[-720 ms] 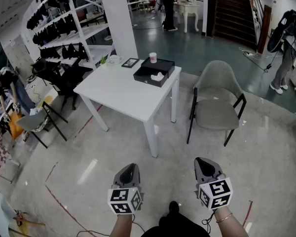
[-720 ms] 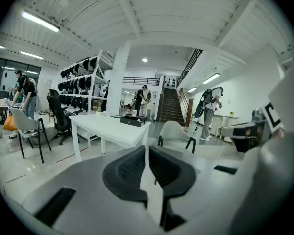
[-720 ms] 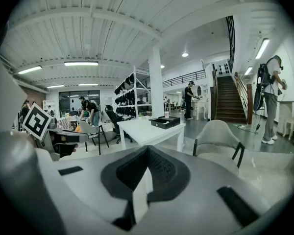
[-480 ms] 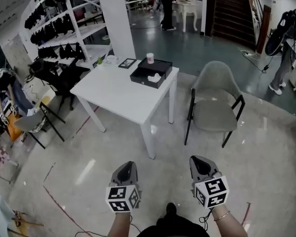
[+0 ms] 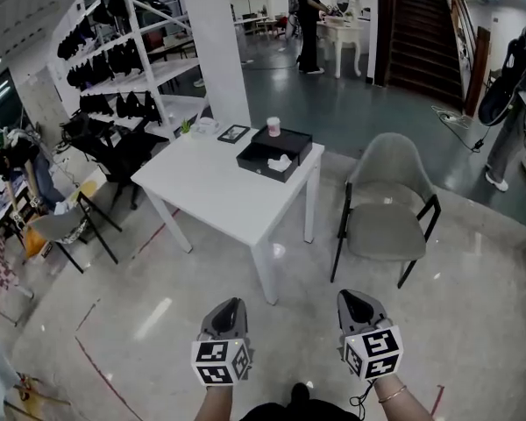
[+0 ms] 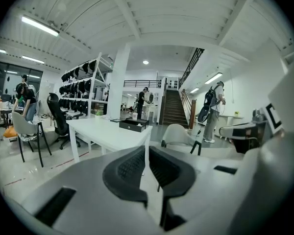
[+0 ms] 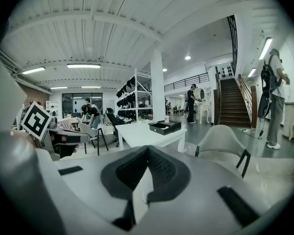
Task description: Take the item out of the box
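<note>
Nearest, left gripper (image 5: 231,305) and right gripper (image 5: 357,298) hang short of the surface (image 5: 215,169), fingers together, empty. Open floor (image 5: 289,323) runs to its near corner. Both grippers show slightly lower in the head view than before. Grey chair (image 5: 386,204) stands right of the surface; black box (image 5: 261,154) holding the white item (image 5: 280,161) sits at its far edge.

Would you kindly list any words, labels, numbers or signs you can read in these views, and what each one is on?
No text is readable.
The left gripper and right gripper: square marker patterns only, no letters.
The frame on the table: too small to read.
</note>
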Tool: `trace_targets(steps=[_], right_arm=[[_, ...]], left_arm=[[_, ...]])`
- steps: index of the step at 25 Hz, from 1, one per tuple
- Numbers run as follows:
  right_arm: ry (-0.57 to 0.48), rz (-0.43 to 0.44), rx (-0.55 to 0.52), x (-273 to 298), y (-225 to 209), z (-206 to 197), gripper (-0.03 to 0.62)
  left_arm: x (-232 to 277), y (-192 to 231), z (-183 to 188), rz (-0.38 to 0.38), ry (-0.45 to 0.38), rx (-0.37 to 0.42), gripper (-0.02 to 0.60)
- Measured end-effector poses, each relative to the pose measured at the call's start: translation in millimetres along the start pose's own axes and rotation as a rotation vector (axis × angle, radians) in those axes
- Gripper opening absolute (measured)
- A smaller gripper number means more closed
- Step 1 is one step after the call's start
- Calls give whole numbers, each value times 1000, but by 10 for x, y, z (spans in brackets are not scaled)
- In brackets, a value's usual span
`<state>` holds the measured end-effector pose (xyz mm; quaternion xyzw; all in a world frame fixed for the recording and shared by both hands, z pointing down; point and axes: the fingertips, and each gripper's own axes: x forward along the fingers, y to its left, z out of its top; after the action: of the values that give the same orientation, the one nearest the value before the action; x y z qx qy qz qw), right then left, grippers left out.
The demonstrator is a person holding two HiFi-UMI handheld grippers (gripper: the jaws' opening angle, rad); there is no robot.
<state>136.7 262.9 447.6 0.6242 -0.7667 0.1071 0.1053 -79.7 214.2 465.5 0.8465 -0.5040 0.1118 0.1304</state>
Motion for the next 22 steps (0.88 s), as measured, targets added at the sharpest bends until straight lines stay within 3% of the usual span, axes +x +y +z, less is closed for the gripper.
trace_targets(steps=[3, 5, 11, 22], right_arm=[[1, 23, -4, 60, -31, 10, 14], [7, 45, -6, 103, -38, 0, 75], [38, 84, -6, 169, -64, -17, 157], [58, 119, 9, 472, -63, -29, 212]], left_arm=[[39, -14, 22, 6, -9, 1, 28], [73, -27, 23, 6, -10, 2, 28], [149, -98, 65, -1, -3, 2, 28], [424, -5, 93, -8, 6, 8, 28]])
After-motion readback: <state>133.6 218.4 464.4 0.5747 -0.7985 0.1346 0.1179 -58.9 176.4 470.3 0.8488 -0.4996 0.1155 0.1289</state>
